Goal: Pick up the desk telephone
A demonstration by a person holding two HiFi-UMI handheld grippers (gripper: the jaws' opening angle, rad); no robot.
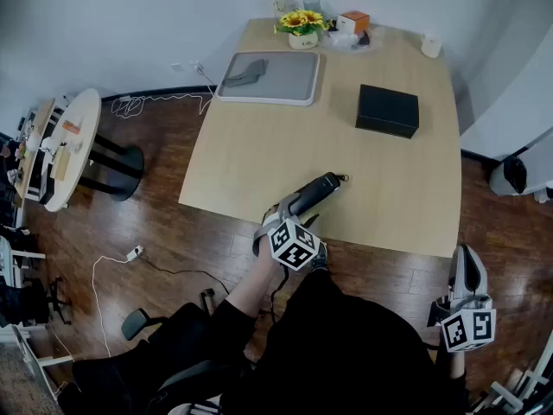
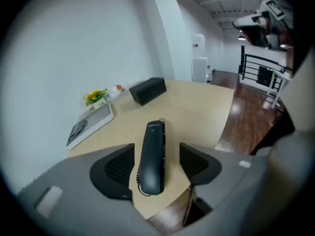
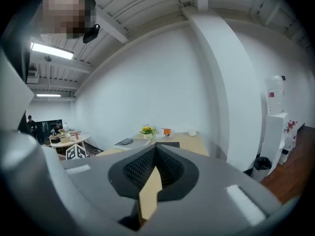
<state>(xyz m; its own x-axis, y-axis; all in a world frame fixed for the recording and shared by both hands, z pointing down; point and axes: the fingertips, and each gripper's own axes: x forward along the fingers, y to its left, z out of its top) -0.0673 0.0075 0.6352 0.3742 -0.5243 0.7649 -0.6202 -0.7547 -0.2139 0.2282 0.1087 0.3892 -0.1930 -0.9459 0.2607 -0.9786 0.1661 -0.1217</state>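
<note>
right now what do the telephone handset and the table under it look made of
Telephone handset: probably moulded plastic, dark, smooth, semi-gloss; soft highlights along its rounded back. Table: pale wood-look laminate or veneer, matte; even tone, no glare.

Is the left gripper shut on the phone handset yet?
No: in the left gripper view the left gripper has its jaws apart, with bare table showing on each side of the handset lying between them.

Table clutter, upper half of frame.
Tan table: grey tray upper centre, black box to its right, sunflowers and orange box at top.
</note>
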